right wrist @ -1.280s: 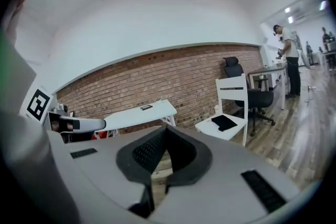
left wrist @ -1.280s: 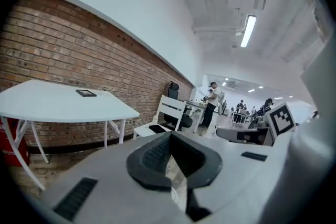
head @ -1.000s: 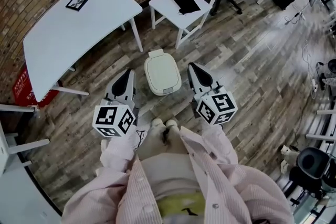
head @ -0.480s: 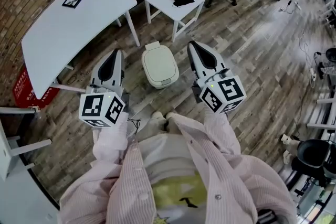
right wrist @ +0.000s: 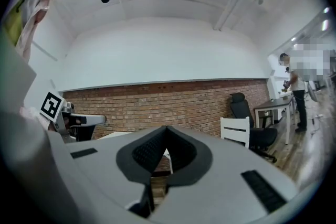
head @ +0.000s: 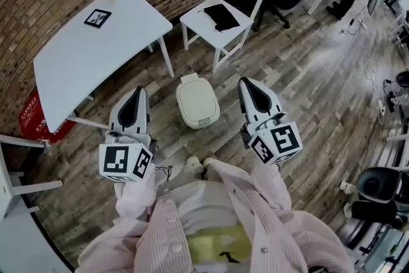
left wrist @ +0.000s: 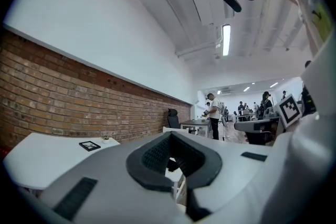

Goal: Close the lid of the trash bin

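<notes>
Looking down at a cream plastic trash bin (head: 198, 103) on the wood-plank floor (head: 307, 93), just ahead of the shoes (head: 199, 163) and short of the white chair (head: 227, 6). Rounded-rectangle shape with a smooth matte lid (head: 197, 99), long axis pointing away from the body, hinge end probably toward the chair. Sits low between the left gripper (head: 138, 91) and right gripper (head: 246, 81), both held level well above it and about equally near, right maybe a hair closer. Both pinched fully together, nothing caught in the ribbed black pads (right wrist: 148, 152). Looks flat down already, so probably just needs a press-check from above.
</notes>
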Tool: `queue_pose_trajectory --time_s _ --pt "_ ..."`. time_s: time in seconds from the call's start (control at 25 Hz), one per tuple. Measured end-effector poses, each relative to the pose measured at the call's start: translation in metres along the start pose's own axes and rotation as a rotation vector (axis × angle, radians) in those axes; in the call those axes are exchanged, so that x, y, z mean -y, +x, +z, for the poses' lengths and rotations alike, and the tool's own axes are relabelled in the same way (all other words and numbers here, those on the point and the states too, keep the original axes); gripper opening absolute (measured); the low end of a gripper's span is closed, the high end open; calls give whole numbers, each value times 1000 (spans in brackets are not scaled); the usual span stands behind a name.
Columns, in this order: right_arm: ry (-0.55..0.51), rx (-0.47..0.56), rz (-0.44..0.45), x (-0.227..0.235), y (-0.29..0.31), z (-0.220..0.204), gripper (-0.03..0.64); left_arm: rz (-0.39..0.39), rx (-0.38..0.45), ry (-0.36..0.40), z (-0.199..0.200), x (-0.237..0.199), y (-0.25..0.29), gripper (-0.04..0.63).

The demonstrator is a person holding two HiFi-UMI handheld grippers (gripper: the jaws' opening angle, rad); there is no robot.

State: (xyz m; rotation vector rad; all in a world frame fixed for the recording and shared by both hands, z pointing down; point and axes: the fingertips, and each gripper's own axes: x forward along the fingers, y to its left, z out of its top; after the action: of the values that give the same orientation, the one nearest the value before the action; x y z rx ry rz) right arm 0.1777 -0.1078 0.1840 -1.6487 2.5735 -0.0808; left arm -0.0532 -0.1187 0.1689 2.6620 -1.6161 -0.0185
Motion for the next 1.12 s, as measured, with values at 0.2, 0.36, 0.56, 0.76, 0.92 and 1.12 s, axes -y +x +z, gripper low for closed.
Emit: queue_pose_trajectory --time_s 0.2,0.36,0.56,0.76,0.92,1.12 --pt "17 0 -7 5 -5 -8 3 11 -7 19 -7 6 -4 -6" --pt "18 1 -7 8 -6 -9 3 25 -4 27 -10 8 -7 -6" --pt "15 1 -1 9 -6 -6 3 44 -9 31 -9 7 -10 -6" --pt "9 -12 3 8 -7 -10 3 54 -9 34 -10 5 -13 -6" --pt "47 2 10 9 -7 -9 3 53 -14 21 -13 6 -12 -6" --pt "42 -2 9 13 -7 -9 3 48 -27 21 -17 8 -10 -6"
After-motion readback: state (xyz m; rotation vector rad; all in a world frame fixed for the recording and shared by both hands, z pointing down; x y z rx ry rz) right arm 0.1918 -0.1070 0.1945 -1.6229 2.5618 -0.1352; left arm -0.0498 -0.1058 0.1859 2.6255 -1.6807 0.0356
